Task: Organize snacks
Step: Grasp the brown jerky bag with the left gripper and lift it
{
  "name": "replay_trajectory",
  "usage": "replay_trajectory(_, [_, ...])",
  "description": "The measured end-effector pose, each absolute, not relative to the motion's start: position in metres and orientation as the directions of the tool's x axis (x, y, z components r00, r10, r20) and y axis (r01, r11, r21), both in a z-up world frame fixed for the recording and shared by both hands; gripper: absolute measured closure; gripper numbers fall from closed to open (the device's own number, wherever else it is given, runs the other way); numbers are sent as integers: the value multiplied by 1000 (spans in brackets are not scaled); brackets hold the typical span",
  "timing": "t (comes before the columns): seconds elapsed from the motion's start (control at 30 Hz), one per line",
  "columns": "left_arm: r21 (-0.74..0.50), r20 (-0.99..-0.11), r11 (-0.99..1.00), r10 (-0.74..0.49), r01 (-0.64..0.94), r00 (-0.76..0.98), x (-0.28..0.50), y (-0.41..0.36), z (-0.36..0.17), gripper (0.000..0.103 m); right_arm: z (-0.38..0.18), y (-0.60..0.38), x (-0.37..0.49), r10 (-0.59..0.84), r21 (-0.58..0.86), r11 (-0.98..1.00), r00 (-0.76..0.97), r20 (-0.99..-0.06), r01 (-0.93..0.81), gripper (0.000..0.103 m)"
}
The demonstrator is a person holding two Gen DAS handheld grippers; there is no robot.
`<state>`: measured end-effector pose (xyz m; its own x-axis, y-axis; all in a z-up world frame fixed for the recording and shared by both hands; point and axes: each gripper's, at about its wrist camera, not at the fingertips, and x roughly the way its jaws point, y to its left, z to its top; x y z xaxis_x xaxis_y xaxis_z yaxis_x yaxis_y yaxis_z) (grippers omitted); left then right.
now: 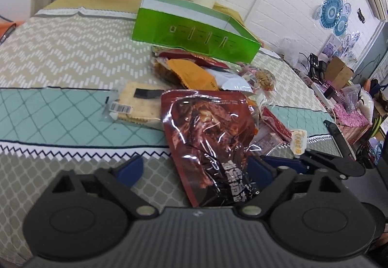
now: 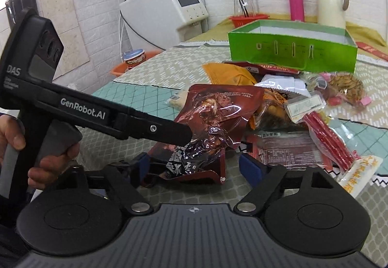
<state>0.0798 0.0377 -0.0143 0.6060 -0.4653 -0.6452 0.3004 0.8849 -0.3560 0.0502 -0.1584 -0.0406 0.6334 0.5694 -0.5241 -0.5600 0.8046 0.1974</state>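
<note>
Both claws spread: left gripper (image 1: 194, 168) straddling dark-red pouch (image 1: 206, 137), right gripper (image 2: 196, 166) likewise, snack heap (image 2: 291, 98) fronting green box (image 2: 291, 49).

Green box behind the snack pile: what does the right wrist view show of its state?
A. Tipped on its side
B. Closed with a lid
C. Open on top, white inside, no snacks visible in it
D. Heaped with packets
C: the green box stands upright with its top open, and only white inner walls show.
</note>
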Motion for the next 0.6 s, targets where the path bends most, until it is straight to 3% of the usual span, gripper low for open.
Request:
replay_trajectory(0.07, [-410,-636,851,-525,328,566,85,38,-16,48,-45,-159,56,574,224,803,618,-536,-552,0])
replay_trajectory(0.13, [-426,-637,837,-546,342,544,90,36,-19,48,-47,-160,59,575,226,804,625,-528,-549,4])
replay_trajectory(0.2, [-440,-634,828,-560,347,533,93,34,-22,55,-49,-163,61,589,243,797,623,-515,-553,14])
replay_trajectory(0.33, [-412,-626,840,-542,353,560,90,28,-17,65,-49,-162,61,583,233,803,640,-500,-549,15])
replay_trajectory(0.6, [-352,-529,833,-553,427,643,76,24,30,69,-19,-169,47,585,142,800,707,-397,-582,16])
